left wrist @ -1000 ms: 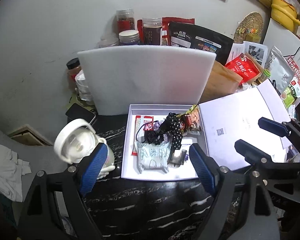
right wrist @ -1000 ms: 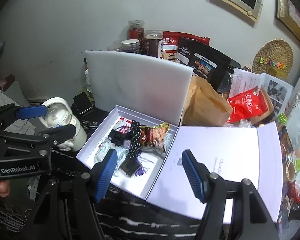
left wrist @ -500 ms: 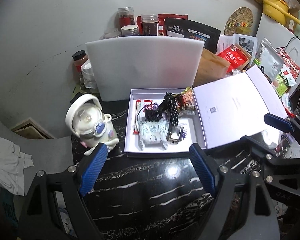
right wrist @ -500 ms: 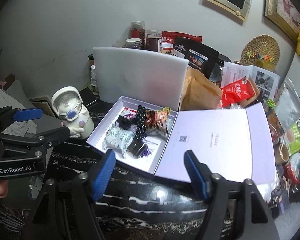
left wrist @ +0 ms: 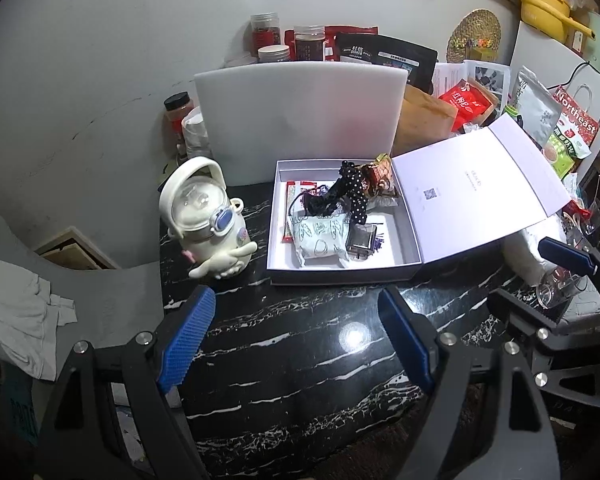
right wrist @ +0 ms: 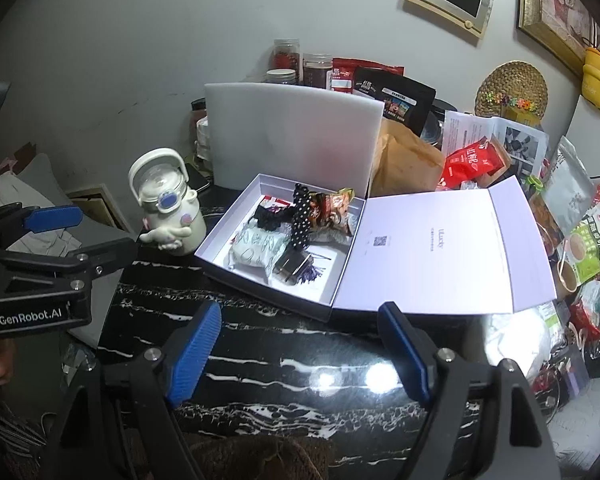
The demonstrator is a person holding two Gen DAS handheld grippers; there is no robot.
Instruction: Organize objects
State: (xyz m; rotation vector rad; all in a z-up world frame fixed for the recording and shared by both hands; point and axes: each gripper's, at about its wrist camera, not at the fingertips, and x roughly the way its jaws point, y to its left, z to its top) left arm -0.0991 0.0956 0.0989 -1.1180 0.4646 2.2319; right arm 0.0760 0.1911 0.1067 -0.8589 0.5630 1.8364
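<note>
An open white box (left wrist: 340,276) lies on the black marble table, its lid (left wrist: 472,188) folded out to the right. Inside are a black polka-dot hair band (left wrist: 350,192), a snack packet (left wrist: 380,178), a white tissue pack (left wrist: 320,236) and a small metallic item (left wrist: 360,242). A white handled bottle (left wrist: 204,216) stands left of the box. My left gripper (left wrist: 294,308) is open and empty, short of the box's front wall. My right gripper (right wrist: 300,316) is also empty and its jaws are opening, near the box (right wrist: 268,280) front corner.
A white foam board (left wrist: 300,116) stands behind the box, with jars (left wrist: 310,42) and snack bags (left wrist: 466,100) crowded behind and to the right. A glass (left wrist: 556,292) sits at the right table edge. Cloth (left wrist: 16,312) lies on a grey seat at left.
Both grippers have drawn back from the box, which now sits farther off with more bare table in front. The right gripper's jaws have widened.
</note>
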